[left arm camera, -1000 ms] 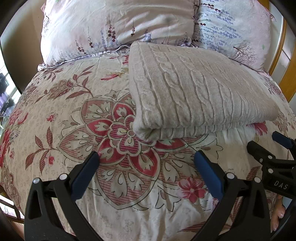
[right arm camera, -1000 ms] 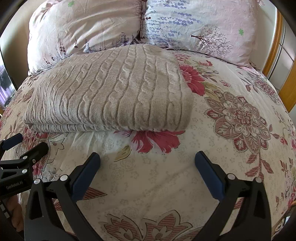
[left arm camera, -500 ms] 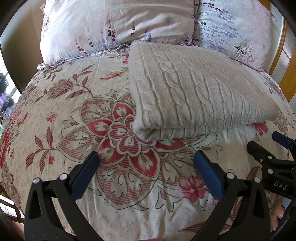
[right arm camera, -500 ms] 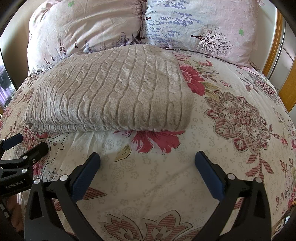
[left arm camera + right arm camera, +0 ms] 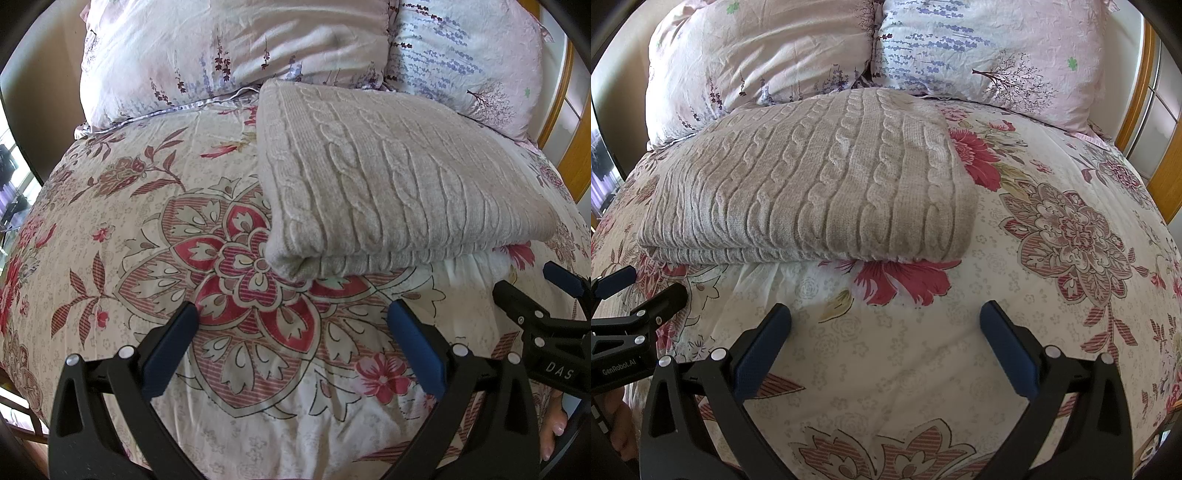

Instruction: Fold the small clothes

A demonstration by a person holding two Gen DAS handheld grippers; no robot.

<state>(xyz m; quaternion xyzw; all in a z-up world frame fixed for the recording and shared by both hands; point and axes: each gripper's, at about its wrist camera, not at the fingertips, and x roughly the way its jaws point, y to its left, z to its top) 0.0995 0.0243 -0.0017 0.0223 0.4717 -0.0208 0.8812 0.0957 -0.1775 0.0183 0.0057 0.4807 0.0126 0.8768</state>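
A beige cable-knit sweater [image 5: 388, 181] lies folded into a neat rectangle on the floral bedspread [image 5: 147, 258], just in front of the pillows. It also shows in the right wrist view [image 5: 820, 184]. My left gripper [image 5: 293, 325] is open and empty, held above the bedspread a little short of the sweater's near left corner. My right gripper [image 5: 884, 325] is open and empty, short of the sweater's near right edge. Each gripper shows at the edge of the other's view, the right one [image 5: 543, 306] and the left one [image 5: 635, 299].
Two floral pillows [image 5: 240, 51] [image 5: 997, 55] lean at the head of the bed behind the sweater. A wooden frame [image 5: 1137, 85] stands at the far right. The bed's left edge drops off near a window [image 5: 11, 177].
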